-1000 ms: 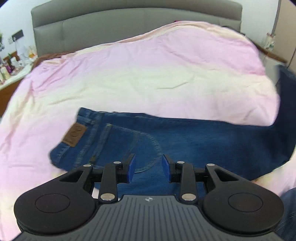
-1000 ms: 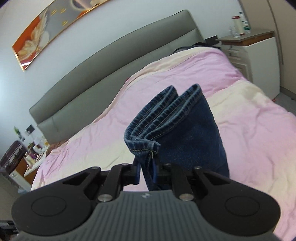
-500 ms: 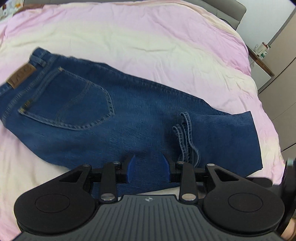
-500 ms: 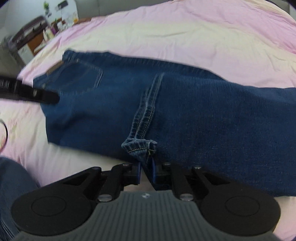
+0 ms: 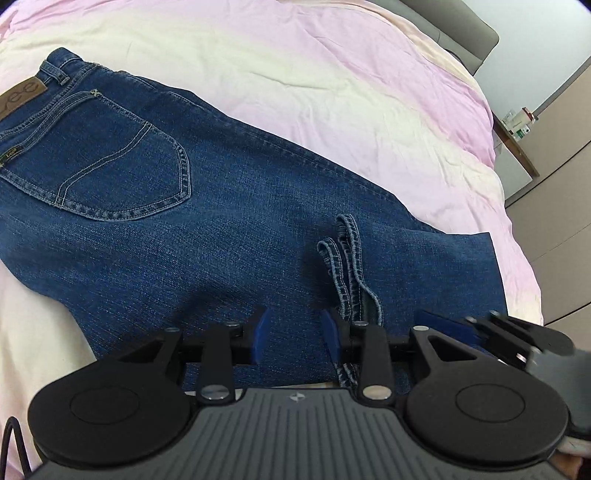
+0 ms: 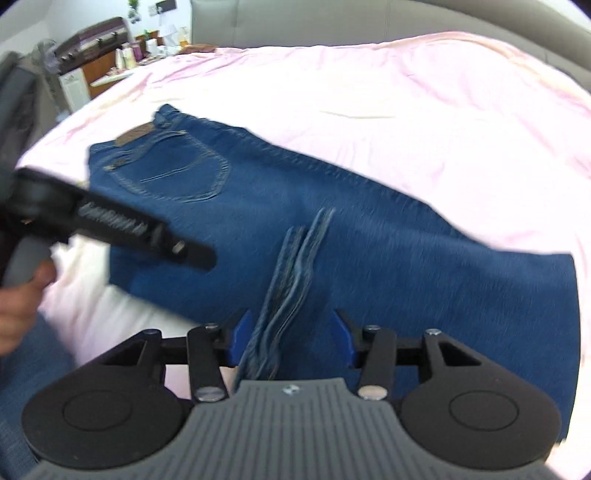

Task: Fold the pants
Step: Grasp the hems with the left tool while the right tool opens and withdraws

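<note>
Right gripper low over the near edge of the jeans, jaws opening. Leg hems between the blue pads, no longer pinched, lying loose on the denim. Left gripper close beside, jaws partly open, nothing between them but flat denim below. A hand on the left gripper's grip at the left edge of the right view.

Jeans flat on the bed, legs folded back over the thighs. Fold edge at the right, straight and clean. Hems near the middle, running from near to far. Long way of the jeans from far left to near right. Waist at the far left, back pocket and brown patch facing up.

Lots of bare pink and cream cover past the jeans. Grey headboard at the far end.
</note>
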Available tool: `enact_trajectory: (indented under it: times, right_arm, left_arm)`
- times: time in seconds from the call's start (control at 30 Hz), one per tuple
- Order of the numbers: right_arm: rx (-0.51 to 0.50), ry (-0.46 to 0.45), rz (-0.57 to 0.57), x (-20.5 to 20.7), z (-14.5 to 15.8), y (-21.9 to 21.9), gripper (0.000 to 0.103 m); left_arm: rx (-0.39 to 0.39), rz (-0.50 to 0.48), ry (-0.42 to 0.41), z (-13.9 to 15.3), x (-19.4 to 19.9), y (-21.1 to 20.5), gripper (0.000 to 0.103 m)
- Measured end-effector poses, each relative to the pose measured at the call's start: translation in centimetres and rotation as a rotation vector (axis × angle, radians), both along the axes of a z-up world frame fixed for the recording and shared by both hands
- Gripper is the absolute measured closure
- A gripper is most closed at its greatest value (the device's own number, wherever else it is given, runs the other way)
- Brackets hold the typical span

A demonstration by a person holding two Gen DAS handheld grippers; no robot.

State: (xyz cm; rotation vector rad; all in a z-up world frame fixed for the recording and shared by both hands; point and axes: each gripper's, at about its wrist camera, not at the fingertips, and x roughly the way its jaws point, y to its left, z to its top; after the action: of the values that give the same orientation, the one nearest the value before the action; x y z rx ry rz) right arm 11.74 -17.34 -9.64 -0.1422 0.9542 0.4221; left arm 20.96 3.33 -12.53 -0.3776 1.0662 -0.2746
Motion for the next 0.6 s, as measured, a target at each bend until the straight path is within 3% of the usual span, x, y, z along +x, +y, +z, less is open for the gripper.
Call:
enact_trajectory:
  times: [0.1,0.23,0.47,0.6]
  right_arm:
    - [0.017,0.03,-0.026,2.6,-1.6,1.5,0.06]
    - [0.006,0.081,-0.063,5.1,-4.2,1.6,0.069]
    - [0.199,0.208,-0.091,5.4,-5.1,-2.3,0.103]
    - [0.248,0.219,-0.093,4.5,-4.6,-3.2,0.103]
  left_arm:
    - [0.023,0.001,-0.001,-0.1,0.1,-0.3,0.065]
    - [0.006,-0.006,0.008,-0.5,0.2,-0.2,0.065]
    - [-0.084,-0.013,0.031,-1.4,1.0,-0.8,0.065]
    - [-0.078,-0.015,0.022,-1.1,0.7,-0.9,0.064]
